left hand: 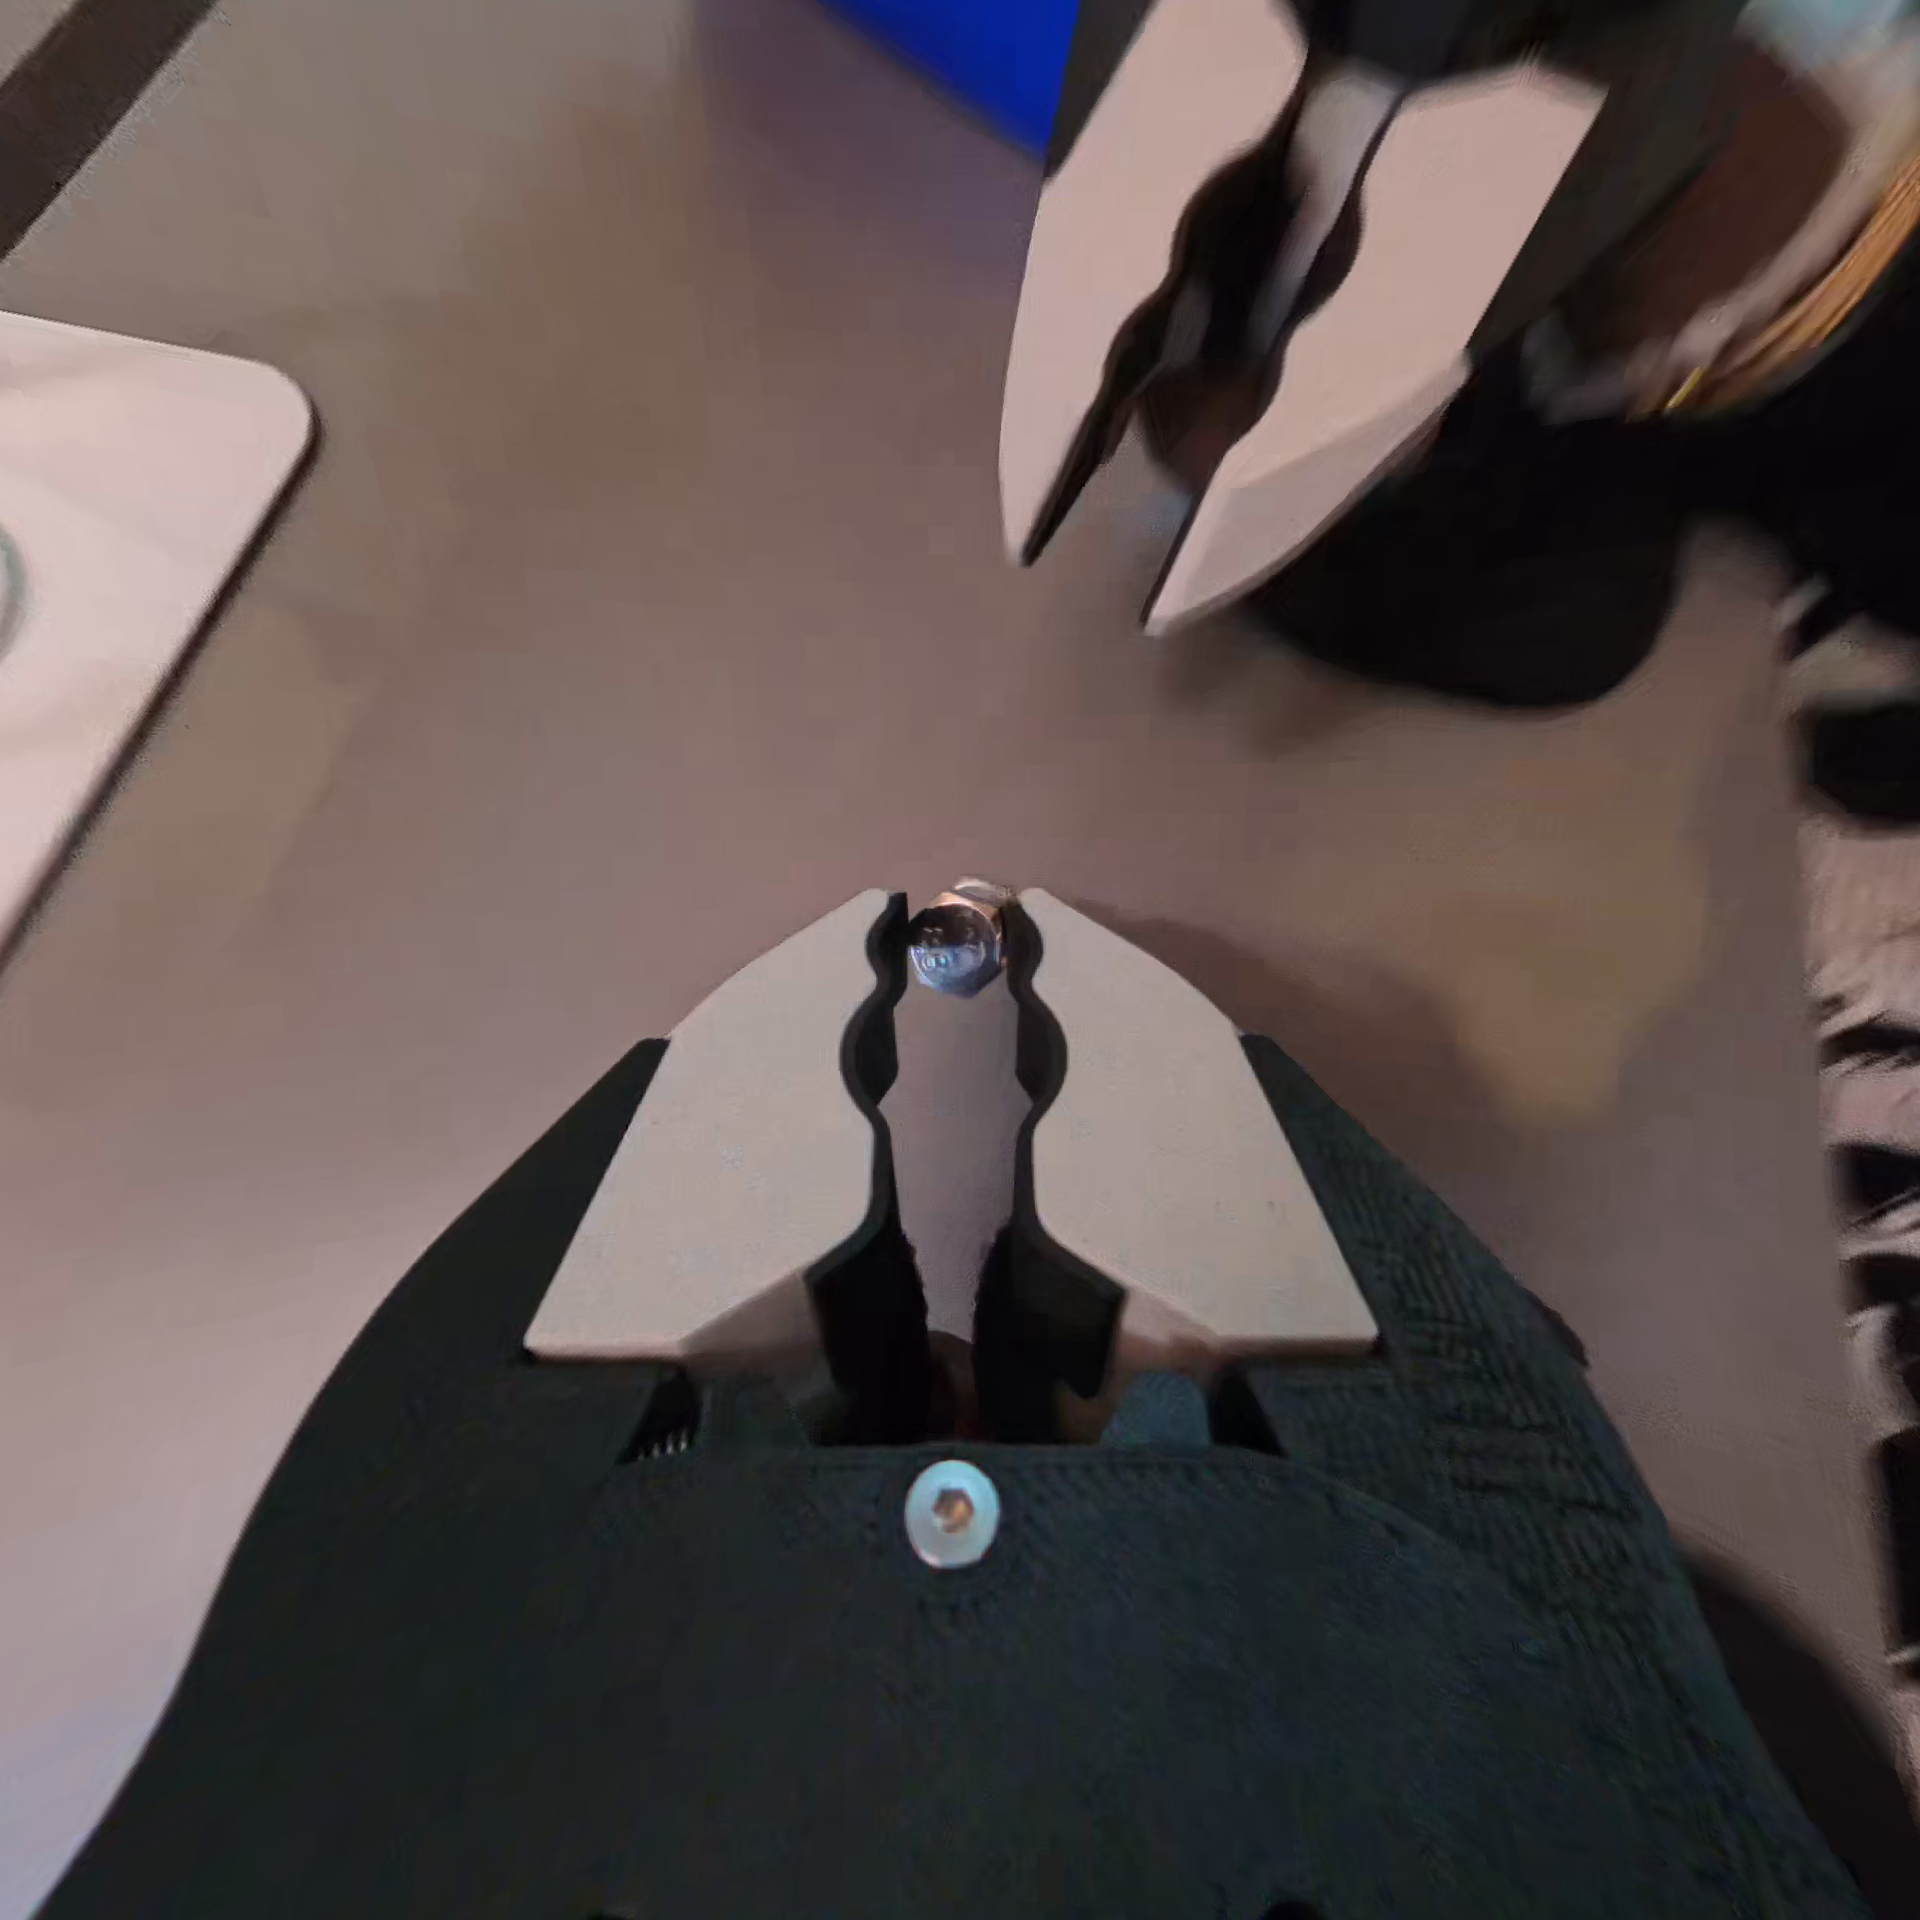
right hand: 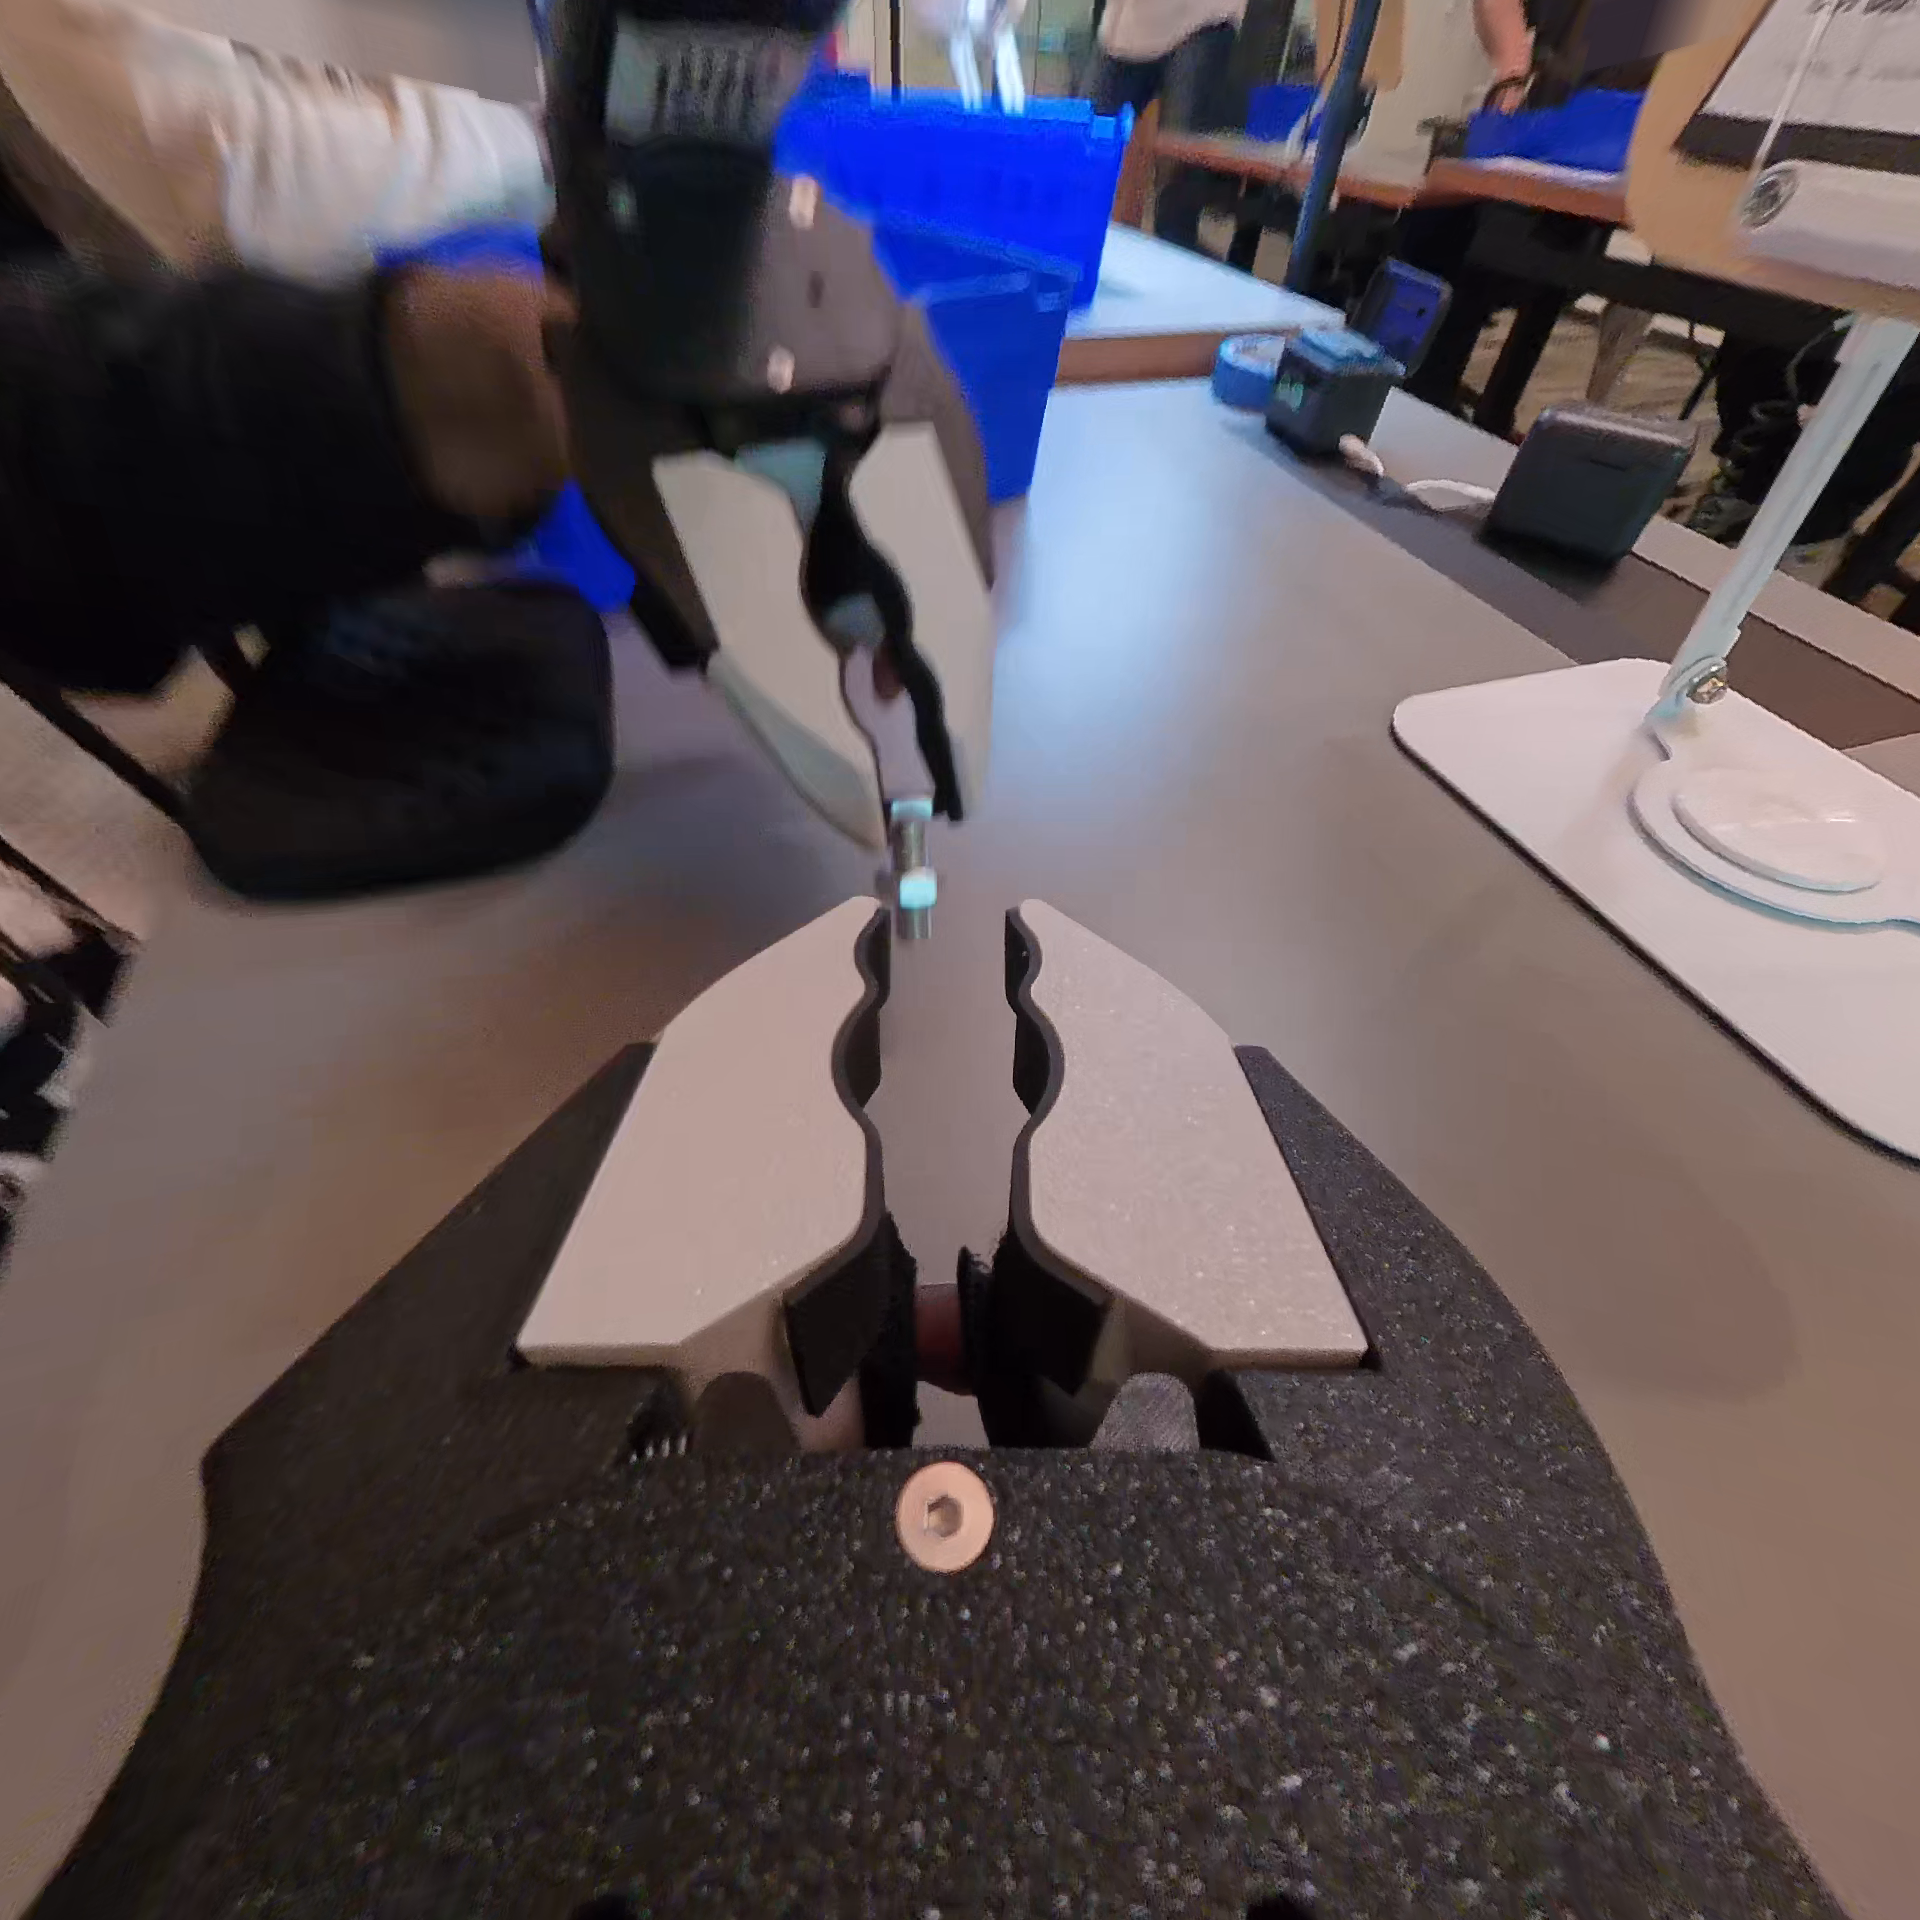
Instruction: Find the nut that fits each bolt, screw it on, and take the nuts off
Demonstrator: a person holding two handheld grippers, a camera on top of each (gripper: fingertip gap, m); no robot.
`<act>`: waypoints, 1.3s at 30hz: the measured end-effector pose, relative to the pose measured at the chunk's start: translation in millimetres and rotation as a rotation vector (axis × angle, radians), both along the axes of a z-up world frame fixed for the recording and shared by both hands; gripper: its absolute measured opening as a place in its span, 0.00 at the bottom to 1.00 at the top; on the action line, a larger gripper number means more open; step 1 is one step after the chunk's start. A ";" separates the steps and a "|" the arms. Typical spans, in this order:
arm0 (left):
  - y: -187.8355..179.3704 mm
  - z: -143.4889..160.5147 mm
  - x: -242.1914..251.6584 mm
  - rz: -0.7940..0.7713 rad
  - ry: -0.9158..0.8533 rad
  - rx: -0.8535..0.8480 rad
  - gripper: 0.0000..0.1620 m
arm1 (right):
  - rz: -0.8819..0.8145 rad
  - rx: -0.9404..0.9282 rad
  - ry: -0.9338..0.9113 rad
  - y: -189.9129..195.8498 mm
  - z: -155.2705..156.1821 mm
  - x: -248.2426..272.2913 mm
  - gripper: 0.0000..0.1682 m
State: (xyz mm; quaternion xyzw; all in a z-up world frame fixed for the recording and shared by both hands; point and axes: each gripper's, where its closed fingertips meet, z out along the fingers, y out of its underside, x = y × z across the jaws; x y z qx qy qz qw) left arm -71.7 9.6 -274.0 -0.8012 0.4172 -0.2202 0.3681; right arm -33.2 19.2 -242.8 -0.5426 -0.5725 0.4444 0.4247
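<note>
a lab or workroom: long tables (right hand: 1195, 582), blue bins (right hand: 966, 218), chargers (right hand: 1590, 478)

Grey-brown tabletop (right hand: 1195, 831) under everything; white lamp base (right hand: 1621, 831) on it right of claw, slanted white lamp arm (right hand: 1787, 509) rising from it; blue bins (right hand: 966, 239) beyond claw; dark boxes (right hand: 1590, 483) far right; more tables (right hand: 1455, 187) behind, blurred; light even

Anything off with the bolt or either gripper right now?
Nothing stands out. The left gripper pinches the bolt by its head at the very tips, shank pointing toward the right gripper, with a nut on the shank. The right gripper is open and empty beside it. Nothing spilled or damaged on the table.
</note>
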 end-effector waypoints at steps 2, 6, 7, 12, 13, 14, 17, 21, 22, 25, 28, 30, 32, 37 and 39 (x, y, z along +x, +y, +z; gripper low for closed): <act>-3.8 -10.1 2.7 0.027 -0.001 -0.024 0.11 | -0.006 -0.110 0.072 2.1 11.2 0.7 0.14; -0.8 -17.0 -0.1 0.046 0.013 0.034 0.11 | 0.013 -0.211 0.106 1.8 16.6 2.4 0.16; -0.3 -10.0 3.6 0.044 -0.052 0.052 0.11 | 0.036 -0.220 0.089 -2.5 14.1 1.2 0.18; -6.1 38.7 21.7 -0.007 -0.452 0.110 0.11 | 0.079 -0.196 0.041 -12.6 7.0 -5.9 0.36; -7.8 45.8 24.1 -0.015 -0.508 0.112 0.11 | 0.087 -0.193 0.054 -13.8 8.9 -5.9 0.36; -9.8 50.0 26.4 -0.027 -0.546 0.104 0.11 | 0.100 -0.194 0.066 -15.8 11.1 -6.0 0.34; -12.8 55.2 31.0 -0.046 -0.612 0.087 0.11 | 0.161 -0.199 0.107 -25.8 18.4 -6.9 0.26; -15.1 55.7 33.3 -0.059 -0.636 0.074 0.11 | 0.172 -0.198 0.101 -28.0 17.5 -8.4 0.18; -15.7 56.6 34.2 -0.060 -0.648 0.071 0.11 | 0.177 -0.199 0.101 -28.9 17.4 -8.5 0.18; -16.7 57.8 35.9 -0.066 -0.657 0.067 0.11 | 0.187 -0.198 0.091 -30.9 15.8 -9.3 0.18; -18.2 57.6 37.0 -0.074 -0.667 0.059 0.11 | 0.195 -0.191 0.094 -32.5 17.2 -8.5 0.12; -19.3 55.2 37.4 -0.086 -0.646 0.067 0.11 | 0.193 -0.165 0.074 -32.7 15.4 -7.6 0.11; -21.8 46.4 37.0 -0.126 -0.541 0.102 0.11 | 0.188 -0.111 0.032 -33.3 10.2 -6.7 0.11; -14.5 10.8 22.8 -0.168 -0.007 0.449 0.24 | 0.130 -0.018 -0.157 -26.5 -16.6 -2.7 0.11; -6.9 -0.2 21.1 -0.145 0.174 0.543 0.25 | 0.093 -0.017 -0.237 -21.5 -29.1 -2.5 0.11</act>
